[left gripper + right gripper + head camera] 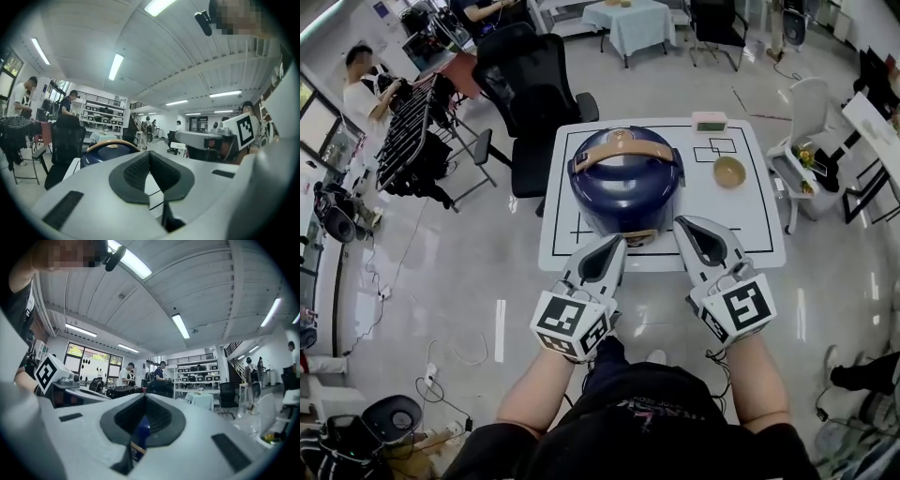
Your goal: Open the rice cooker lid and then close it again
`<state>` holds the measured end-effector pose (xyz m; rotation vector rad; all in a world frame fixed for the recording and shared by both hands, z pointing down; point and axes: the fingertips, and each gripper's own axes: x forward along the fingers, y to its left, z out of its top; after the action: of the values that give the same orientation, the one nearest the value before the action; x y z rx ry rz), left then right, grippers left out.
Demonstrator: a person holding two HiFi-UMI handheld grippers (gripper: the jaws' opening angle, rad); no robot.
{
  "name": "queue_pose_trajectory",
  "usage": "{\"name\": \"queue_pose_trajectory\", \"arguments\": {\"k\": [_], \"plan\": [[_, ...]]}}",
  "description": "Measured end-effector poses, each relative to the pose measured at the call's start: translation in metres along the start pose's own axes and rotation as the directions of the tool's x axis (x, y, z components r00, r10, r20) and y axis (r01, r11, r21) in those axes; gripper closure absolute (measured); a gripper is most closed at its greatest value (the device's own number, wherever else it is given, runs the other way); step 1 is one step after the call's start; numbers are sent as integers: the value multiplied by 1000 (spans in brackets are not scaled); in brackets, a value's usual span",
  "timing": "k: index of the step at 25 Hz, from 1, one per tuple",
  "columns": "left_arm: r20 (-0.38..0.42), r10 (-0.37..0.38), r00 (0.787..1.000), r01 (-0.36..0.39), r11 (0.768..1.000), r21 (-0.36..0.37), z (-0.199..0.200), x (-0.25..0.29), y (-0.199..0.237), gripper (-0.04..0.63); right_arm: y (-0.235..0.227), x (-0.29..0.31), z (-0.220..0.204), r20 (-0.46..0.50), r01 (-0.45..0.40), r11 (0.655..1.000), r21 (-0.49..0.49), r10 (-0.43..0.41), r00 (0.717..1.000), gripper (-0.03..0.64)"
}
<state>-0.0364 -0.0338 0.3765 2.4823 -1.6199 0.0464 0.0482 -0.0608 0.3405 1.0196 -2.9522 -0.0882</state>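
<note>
A dark blue rice cooker [623, 183] with a tan handle stands on the white table [755, 239], its lid down. My left gripper [617, 246] is shut and empty, its tip at the table's near edge by the cooker's front left base. My right gripper [682, 227] is also shut and empty, just right of the cooker's front. In the left gripper view the closed jaws [150, 155] point past the cooker [108, 151], with the right gripper [206, 139] alongside. In the right gripper view the jaws [143, 398] are closed, and a sliver of the cooker [140, 428] shows through the slit between them.
A tan bowl [729, 172] and a small pink-and-green device [710, 121] sit on the table's far right. A black office chair [534, 94] stands behind the table and a white chair [802, 141] to its right. People stand at the far left.
</note>
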Motion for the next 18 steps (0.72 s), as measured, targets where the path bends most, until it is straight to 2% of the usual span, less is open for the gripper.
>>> {"name": "queue_pose_trajectory", "arguments": {"k": [8, 18], "plan": [[-2, 69, 998, -69, 998, -9, -12, -28, -21, 592, 20, -25, -7, -6, -58, 998, 8, 58, 998, 615], [26, 73, 997, -74, 997, 13, -2, -49, -24, 592, 40, -36, 1, -3, -53, 999, 7, 53, 999, 615]]}}
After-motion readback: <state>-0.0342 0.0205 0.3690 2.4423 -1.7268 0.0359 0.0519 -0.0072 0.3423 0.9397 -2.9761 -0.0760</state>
